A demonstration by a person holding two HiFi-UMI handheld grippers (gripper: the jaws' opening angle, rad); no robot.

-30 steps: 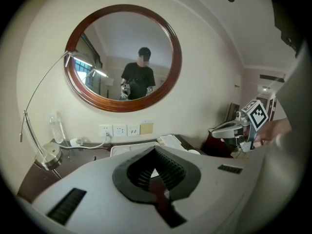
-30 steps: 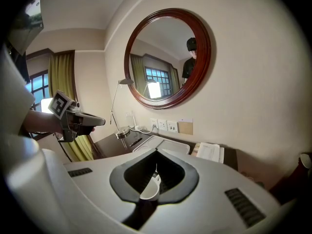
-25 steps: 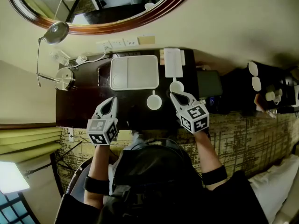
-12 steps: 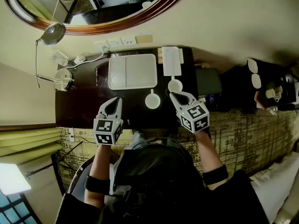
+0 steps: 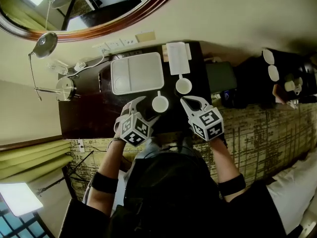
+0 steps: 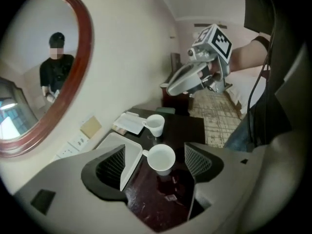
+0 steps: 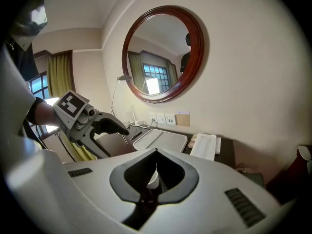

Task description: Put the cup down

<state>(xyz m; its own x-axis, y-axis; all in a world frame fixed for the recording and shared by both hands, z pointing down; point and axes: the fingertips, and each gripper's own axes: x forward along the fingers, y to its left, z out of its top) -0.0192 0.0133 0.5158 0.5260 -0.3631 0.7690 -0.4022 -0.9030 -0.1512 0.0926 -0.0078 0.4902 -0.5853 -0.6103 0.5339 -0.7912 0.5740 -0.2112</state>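
The left tongs stood wide over the dark worktop, their jaws having just been opening, with the nearer white cup upright between them and clear of both pads. That cup rested on the worktop, its handle turned toward the white tray just beside it. To the right, the right tongs were pressed together on nothing, their tips raised near a second white cup, which also stood upright on the worktop, a little beyond the first. The tray, divided into two compartments, lay flat behind the nearer cup. A white folded leaflet lay past the second cup at the worktop's back edge, near the wall. A desk lamp stood at the far left end of the worktop. Wall sockets sat above the worktop, and higher up hung a round mirror in a dark wooden frame.
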